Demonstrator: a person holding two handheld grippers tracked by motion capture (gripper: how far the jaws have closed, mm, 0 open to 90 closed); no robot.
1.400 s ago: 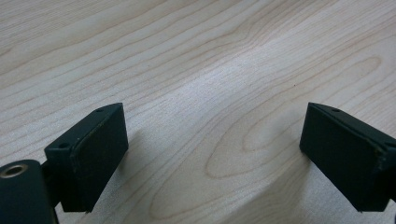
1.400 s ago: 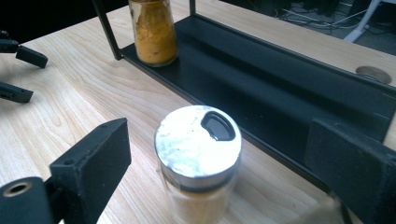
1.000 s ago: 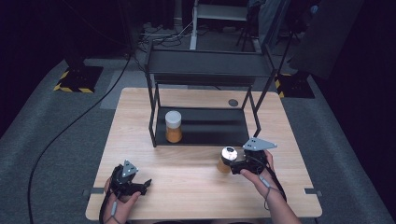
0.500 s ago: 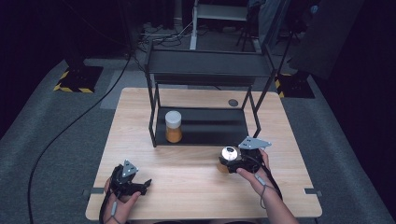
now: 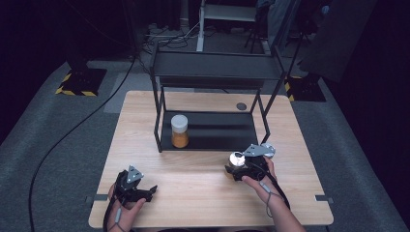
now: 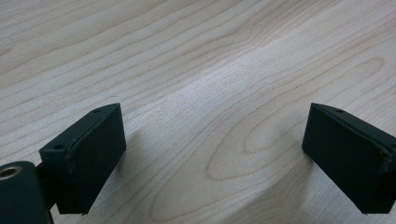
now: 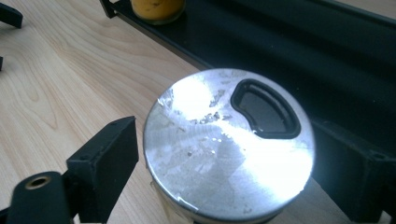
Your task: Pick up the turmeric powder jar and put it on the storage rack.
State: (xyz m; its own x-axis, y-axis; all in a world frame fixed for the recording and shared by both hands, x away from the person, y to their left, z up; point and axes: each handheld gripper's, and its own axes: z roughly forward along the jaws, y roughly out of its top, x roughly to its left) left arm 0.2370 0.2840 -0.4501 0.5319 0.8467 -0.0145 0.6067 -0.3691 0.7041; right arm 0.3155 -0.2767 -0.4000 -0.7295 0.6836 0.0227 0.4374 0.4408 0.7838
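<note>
Pale wood grain covers the table, which stands at the centre of the high view on grey carpet in a dark room; black-and-yellow striped pads lie on the floor at upper left and upper right of the frame, and a black cable curves across the carpet at left. One black metal rack stands on the table's far half, with a tray at its base and a shelf on top. One small dark disc sits on the wood behind the rack, right of centre.

Jars: two. One jar with orange contents and a pale lid stands on the left part of the rack's tray. The other, a silver-lidded jar, stands on the table just in front of the tray's right end, at lower right of centre in the high view.

Hand-held grippers: two. The right hand-held gripper has the silver-lidded jar between its jaws, which have just been closing; a narrow gap shows beside the near jaw, so the pads do not yet press on it. The left hand-held gripper rests low over bare wood at lower left, jaws wide apart and empty, having just opened a little further
</note>
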